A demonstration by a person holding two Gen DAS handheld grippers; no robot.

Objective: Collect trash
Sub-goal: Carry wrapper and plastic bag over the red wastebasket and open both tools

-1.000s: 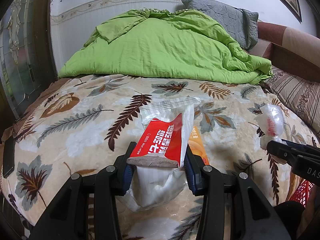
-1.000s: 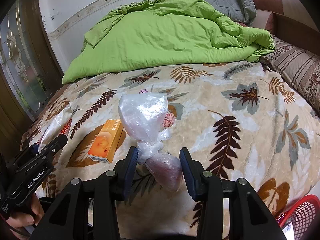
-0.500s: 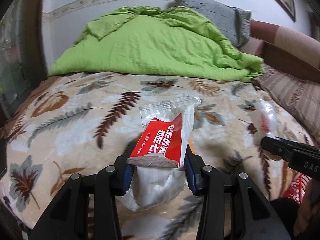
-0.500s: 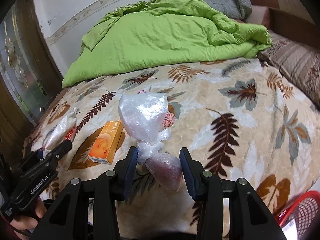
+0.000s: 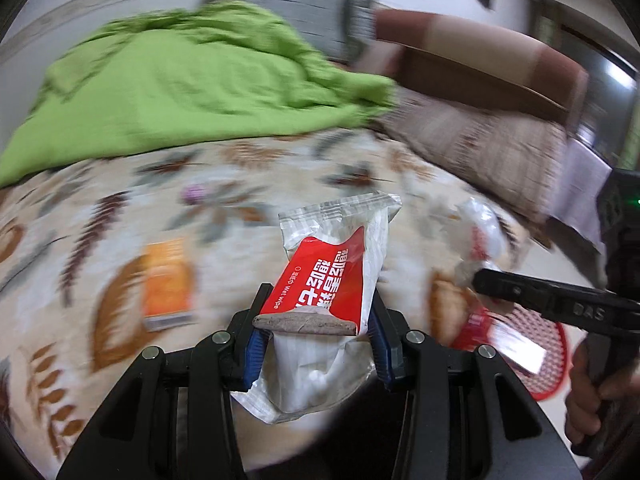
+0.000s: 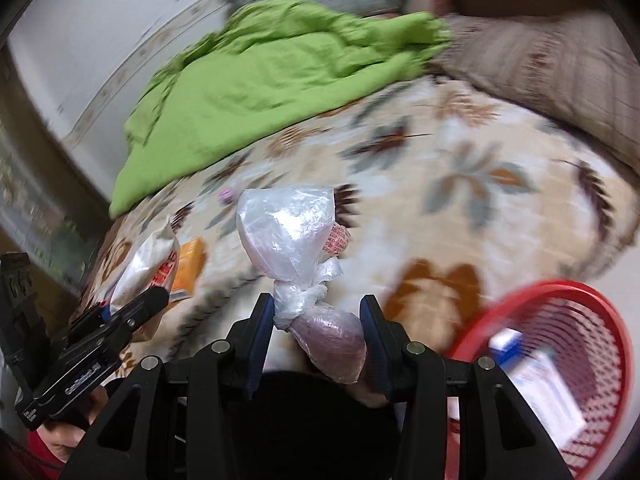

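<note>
My left gripper [image 5: 316,336] is shut on a red and white wet-wipe packet [image 5: 332,276], held up over the leaf-print bedspread [image 5: 100,208]. My right gripper [image 6: 318,330] is shut on a knotted clear plastic bag [image 6: 288,236] with a pinkish lump at its lower end. A red mesh basket [image 6: 560,360] stands at the lower right of the right wrist view, with a white and blue box inside; its rim [image 5: 556,368] also shows in the left wrist view. An orange box [image 5: 168,284] lies on the bedspread, seen too as an orange box [image 6: 190,264] from the right.
A green quilt [image 5: 180,88] is heaped at the back of the bed, with a grey pillow [image 5: 312,12] and a striped pillow [image 5: 480,148] by the brown headboard. A small purple scrap [image 5: 196,192] lies on the bedspread. Both views are motion-blurred.
Both grippers have swung to the right with their loads still held. The red basket has come much further into view, and the orange box now lies to the left of the wipe packet.
</note>
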